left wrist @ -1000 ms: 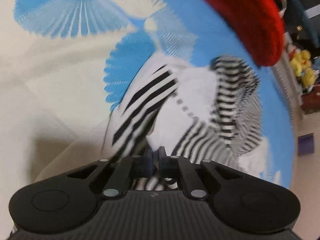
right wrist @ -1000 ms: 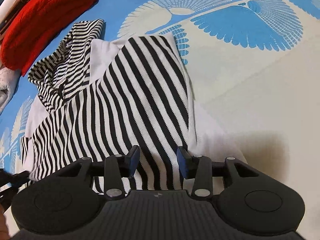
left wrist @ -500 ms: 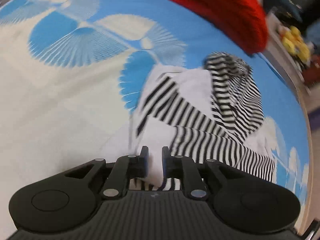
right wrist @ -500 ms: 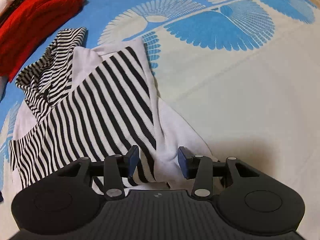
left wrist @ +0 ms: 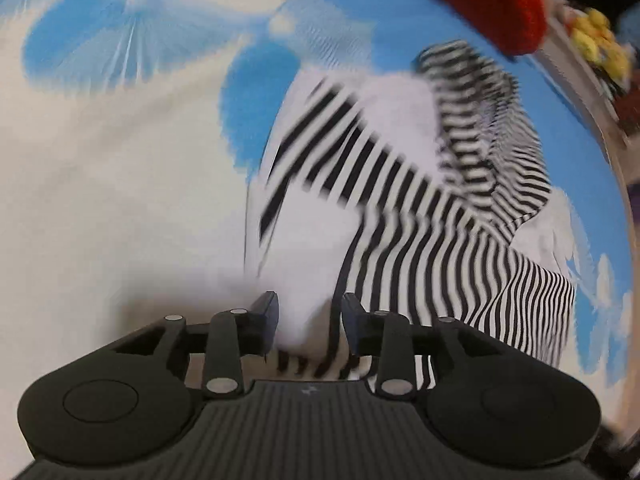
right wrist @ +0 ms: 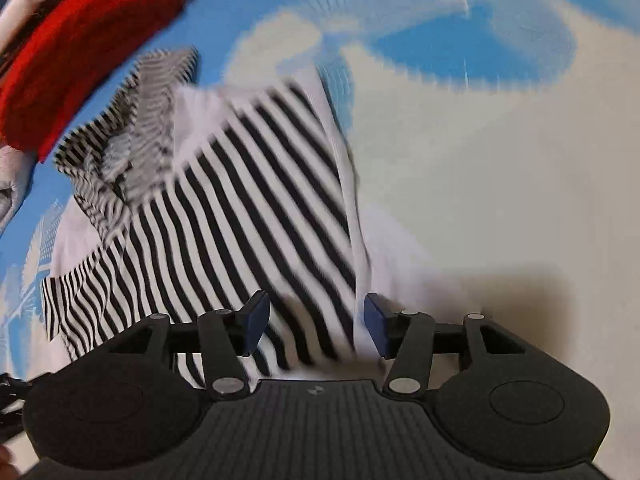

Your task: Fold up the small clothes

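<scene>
Your left gripper has just let go of the shirt, both jaws now spread, fold laid down.

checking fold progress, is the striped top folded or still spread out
Partly folded: the striped top has one flap doubled over, showing its white inside, and the hood end is bunched up. Not a neat finished fold.

The left gripper has its jaws parted, the two fingers standing well apart — nothing pinched between them. The right gripper is spread wider still, both blue-tipped fingers pointing forward and low — nothing gripped.
</scene>
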Available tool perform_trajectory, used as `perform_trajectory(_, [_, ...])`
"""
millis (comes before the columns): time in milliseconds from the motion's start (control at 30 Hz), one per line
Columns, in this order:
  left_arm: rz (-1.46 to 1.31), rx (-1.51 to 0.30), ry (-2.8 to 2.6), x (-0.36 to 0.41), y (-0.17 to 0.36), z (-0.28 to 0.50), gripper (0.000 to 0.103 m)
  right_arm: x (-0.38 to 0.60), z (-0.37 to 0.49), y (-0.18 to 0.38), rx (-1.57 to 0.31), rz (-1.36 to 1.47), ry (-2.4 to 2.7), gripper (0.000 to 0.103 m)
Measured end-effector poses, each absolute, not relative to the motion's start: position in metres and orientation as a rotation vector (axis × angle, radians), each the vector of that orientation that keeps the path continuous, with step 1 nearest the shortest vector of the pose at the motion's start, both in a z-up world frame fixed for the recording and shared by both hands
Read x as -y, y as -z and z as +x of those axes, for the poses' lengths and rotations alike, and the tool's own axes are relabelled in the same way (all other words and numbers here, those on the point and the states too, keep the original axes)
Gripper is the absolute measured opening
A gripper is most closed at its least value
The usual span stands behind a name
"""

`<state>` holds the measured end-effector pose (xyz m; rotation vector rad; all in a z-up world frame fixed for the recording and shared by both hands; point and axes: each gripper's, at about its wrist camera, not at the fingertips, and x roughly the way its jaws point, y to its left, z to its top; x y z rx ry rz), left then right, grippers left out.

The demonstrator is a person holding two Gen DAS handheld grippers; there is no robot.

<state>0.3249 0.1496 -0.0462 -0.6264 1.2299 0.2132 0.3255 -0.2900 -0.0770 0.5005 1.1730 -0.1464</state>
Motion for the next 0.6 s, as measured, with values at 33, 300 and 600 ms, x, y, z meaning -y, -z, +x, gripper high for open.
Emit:
perform_trajectory(33, [-0.678,-1.253,-0.225,-0.154,0.053,0.323,0.037,0.29,0.325,0.079,-1.171,0.48,0.153,0.054])
perform_trajectory(300, [-0.478,-1.068,-0.219,-0.138,-0.001,0.323,0.057,0.278,0.325,0.041,-1.073,0.379,0.132,0.054])
perform_trajectory(600, [-0.36,-0.905,-0.239,-0.112,-0.032,0.326,0.063,0.257,0.328,0.013,-1.006,0.261,0.074,0.057])
